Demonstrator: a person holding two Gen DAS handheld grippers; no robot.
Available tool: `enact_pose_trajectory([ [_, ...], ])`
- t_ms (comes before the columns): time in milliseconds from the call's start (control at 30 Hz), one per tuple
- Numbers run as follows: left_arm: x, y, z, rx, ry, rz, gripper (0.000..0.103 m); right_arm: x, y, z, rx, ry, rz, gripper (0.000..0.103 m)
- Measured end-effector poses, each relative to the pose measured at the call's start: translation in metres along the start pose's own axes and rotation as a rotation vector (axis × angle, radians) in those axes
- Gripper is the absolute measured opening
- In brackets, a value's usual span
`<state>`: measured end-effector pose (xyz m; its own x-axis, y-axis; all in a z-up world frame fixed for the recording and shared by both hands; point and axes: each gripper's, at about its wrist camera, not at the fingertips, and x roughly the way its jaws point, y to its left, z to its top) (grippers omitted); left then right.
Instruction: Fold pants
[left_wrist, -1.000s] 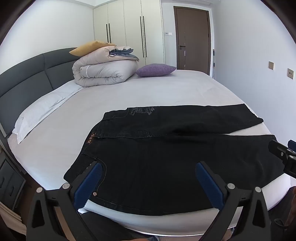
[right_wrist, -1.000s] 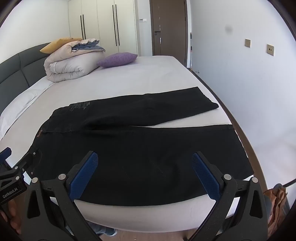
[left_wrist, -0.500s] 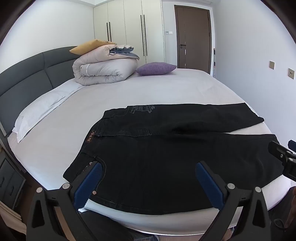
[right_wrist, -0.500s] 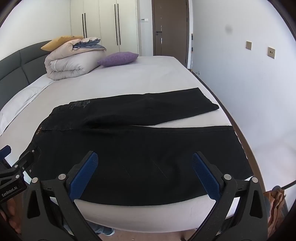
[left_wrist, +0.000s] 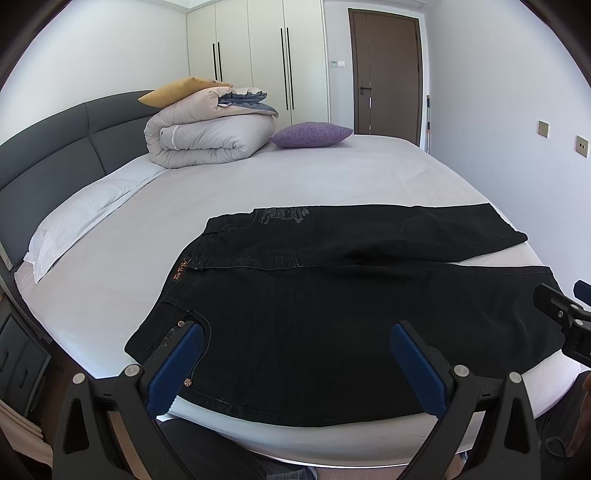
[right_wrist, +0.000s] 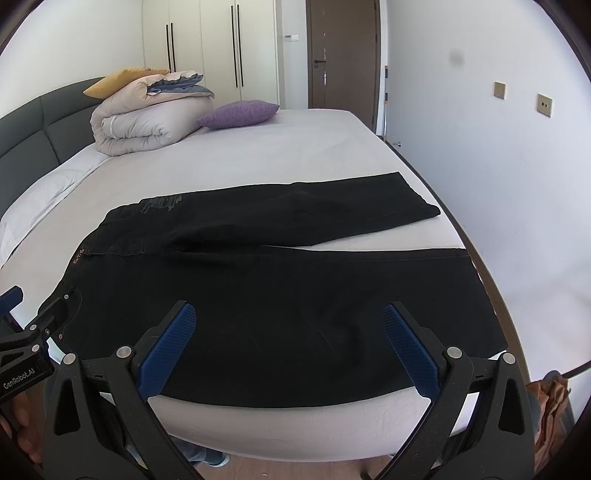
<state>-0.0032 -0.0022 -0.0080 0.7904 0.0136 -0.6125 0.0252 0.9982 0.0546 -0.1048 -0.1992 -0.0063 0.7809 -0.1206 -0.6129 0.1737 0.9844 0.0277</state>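
So we had the black pants (left_wrist: 332, 314) laid out flat across the near part of the bed (left_wrist: 295, 177), filling the lower middle of both frames, waistband toward the left, legs running off to the right and split into a shallow V. The far leg's hem sat at mid right of the frame, the near leg's hem close to the right edge of the mattress.

Both tools were empty. The left gripper (left_wrist: 295, 365) hovered near the near edge by the waist pocket with its fingers wide apart, and the right gripper (right_wrist: 291, 347) did the same over the near leg, fingers spread, nothing between them. We couldn't tell if either was actually touching the cloth.

Our read: the first fold hadn't started, and the job was laying one leg onto the other. For doing it well, we figured we'd pinch only the near leg's outer seam, one grip at the waist and one down toward the hem, lift both together and carry it over evenly so the seams lined up. Denim's stiff and heavy, so a shallow pinch could have slipped.
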Motion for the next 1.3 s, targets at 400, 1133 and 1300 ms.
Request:
enact_pose_trajectory([
  [400, 0.0005, -0.0006, -0.0002, 0.000, 0.003, -0.001, 0.103, 0.0037, 0.0057, -0.0014, -0.005, 0.003, -0.002, 0.103],
  [1133, 0.0009, -0.0007, -0.0004, 0.000, 0.007, -0.001, 0.103, 0.0066, 0.0086, -0.0066, -0.008, 0.008, -0.001, 0.103],
  [1300, 0.0008, 0.0001, 0.0005, 0.000, 0.007, -0.001, 0.103, 0.0069, 0.0089, -0.0066, -0.008, 0.009, -0.001, 0.103],
])
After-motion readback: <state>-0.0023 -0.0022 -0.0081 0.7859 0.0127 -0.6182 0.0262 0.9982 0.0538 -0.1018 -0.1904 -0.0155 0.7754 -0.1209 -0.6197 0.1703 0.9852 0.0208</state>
